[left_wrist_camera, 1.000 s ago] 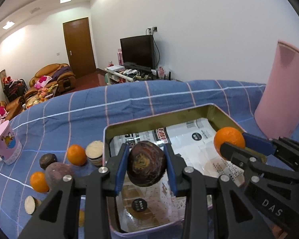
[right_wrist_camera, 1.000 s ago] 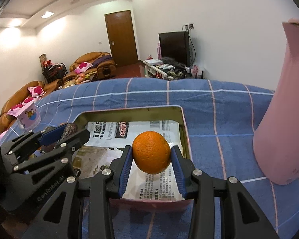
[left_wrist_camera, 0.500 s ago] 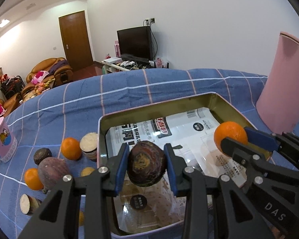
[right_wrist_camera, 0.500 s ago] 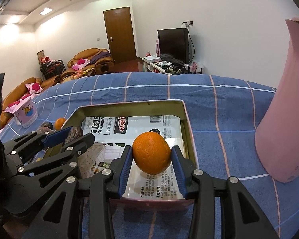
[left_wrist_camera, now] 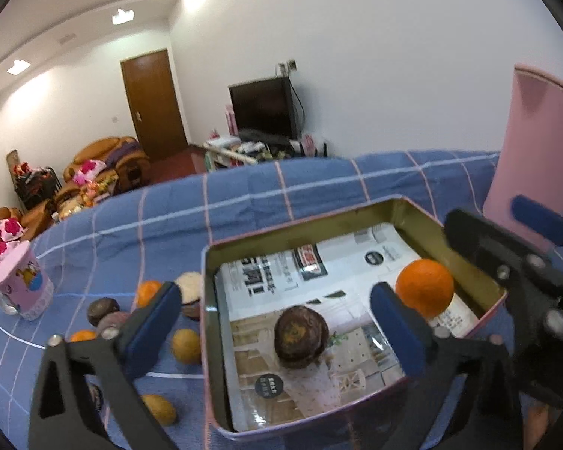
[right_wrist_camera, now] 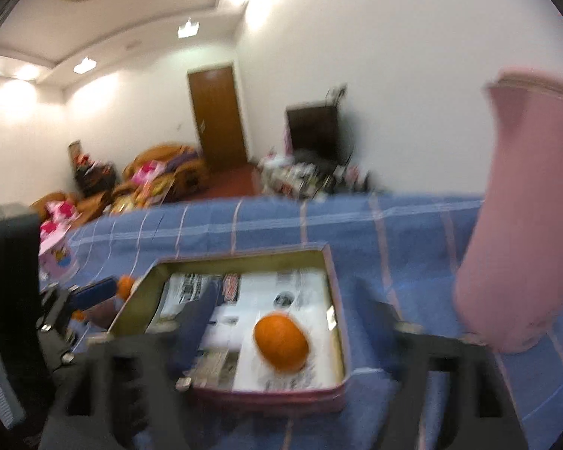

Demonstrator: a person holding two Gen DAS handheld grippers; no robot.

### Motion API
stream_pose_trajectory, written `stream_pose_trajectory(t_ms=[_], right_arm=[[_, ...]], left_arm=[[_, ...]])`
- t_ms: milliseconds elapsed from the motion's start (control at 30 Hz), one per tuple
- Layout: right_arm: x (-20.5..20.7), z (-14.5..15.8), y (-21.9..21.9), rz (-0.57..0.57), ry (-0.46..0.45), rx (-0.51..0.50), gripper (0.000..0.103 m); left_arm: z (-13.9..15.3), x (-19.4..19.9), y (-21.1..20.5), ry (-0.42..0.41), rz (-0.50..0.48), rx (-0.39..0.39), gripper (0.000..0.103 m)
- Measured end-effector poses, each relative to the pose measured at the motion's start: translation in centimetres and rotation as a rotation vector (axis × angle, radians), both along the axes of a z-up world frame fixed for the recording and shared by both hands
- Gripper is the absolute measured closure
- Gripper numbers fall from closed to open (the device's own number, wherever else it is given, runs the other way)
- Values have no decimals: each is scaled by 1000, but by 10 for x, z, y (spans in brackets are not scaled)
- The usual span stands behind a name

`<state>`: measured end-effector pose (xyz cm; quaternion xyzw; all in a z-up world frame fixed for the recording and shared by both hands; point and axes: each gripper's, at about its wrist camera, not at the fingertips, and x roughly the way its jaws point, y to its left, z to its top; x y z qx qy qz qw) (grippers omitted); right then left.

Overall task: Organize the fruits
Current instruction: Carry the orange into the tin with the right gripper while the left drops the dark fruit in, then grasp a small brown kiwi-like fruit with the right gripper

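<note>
With both jaws just opened wide, left gripper (left_wrist_camera: 277,322) and right gripper (right_wrist_camera: 292,328) grip nothing. Dark passion fruit (left_wrist_camera: 301,337) sits on the newspaper lining in the tin (left_wrist_camera: 356,212), centre; orange (left_wrist_camera: 425,287) at its 2 o'clock by the right wall. Loose fruit (left_wrist_camera: 185,345) lies at 9 o'clock outside.

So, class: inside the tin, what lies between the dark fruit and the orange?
Only bare printed paper lining the tin; the dark fruit and orange sit apart, clearest in the left wrist view.
</note>
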<state>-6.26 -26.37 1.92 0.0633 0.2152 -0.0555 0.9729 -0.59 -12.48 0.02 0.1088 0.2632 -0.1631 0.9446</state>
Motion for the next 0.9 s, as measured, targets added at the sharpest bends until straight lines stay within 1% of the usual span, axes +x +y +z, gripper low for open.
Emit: stream_pose_trajectory(t_ms=[67, 167, 367, 500, 667, 767, 900], right_arm=[[-5, 2, 0, -31, -33, -13, 10], [-5, 2, -3, -45, -32, -7, 10], [-7, 1, 1, -51, -27, -20, 11], [-6, -1, 3, -50, -15, -18, 11], [-5, -4, 9, -44, 11, -8, 11], [-6, -4, 17, -35, 16, -27, 11], [-9, -2, 30, -13, 14, -39, 11]], left_arm=[[2, -3, 2, -25, -3, -2, 0], [3, -5, 3, -52, 3, 22, 0], [5, -5, 12, -53, 14, 22, 0], [3, -5, 23, -36, 13, 23, 0], [1, -6, 38, -33, 20, 27, 0], [2, -5, 51, -27, 27, 23, 0], [2, 1, 77, 5, 38, 0, 0]])
